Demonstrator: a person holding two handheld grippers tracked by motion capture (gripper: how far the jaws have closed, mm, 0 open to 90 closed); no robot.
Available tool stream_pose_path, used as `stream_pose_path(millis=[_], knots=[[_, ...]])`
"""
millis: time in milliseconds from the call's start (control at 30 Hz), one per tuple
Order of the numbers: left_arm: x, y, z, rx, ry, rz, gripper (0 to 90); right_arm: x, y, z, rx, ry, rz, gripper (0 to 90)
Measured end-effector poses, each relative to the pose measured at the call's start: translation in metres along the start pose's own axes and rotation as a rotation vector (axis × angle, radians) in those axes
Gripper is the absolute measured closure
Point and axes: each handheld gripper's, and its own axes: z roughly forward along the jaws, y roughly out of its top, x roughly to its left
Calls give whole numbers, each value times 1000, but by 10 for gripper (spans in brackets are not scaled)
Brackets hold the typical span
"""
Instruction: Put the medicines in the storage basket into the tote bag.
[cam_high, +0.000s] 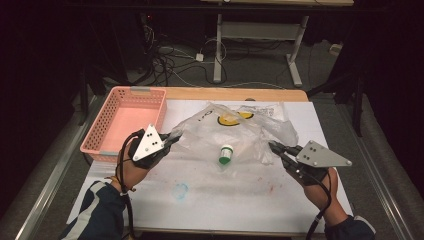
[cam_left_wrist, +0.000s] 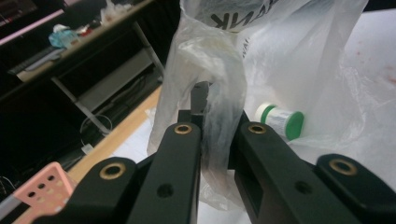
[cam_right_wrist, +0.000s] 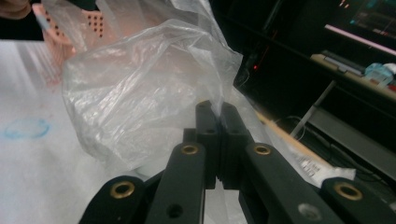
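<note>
Left gripper (cam_high: 172, 137) at 9 o'clock was clamped on the clear plastic bag (cam_high: 235, 132); right gripper (cam_high: 274, 146) at 3 o'clock pinched its opposite edge. Green-capped bottle (cam_high: 226, 154) lay inside the bag, mid-table. Pink basket (cam_high: 125, 122) sat at 10 o'clock.

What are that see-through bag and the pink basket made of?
The bag looks like thin glossy plastic film: it is see-through, crinkled, and catches light in creases where each tool pinches it. The pink basket seems to be rigid moulded plastic with a matte look, its walls a grid of small holes.
</note>
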Motion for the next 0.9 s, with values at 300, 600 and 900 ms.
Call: stream_pose_path(millis=[300,600,900], knots=[[0,17,-14,-66,1,10,870,-13,23,-14,-75,-26,12,900],[-10,33,15,-90,-67,33,870,1,48,6,-98,21,-42,900],[-11,58,20,-181,-91,19,870,7,77,14,-130,28,-84,900]])
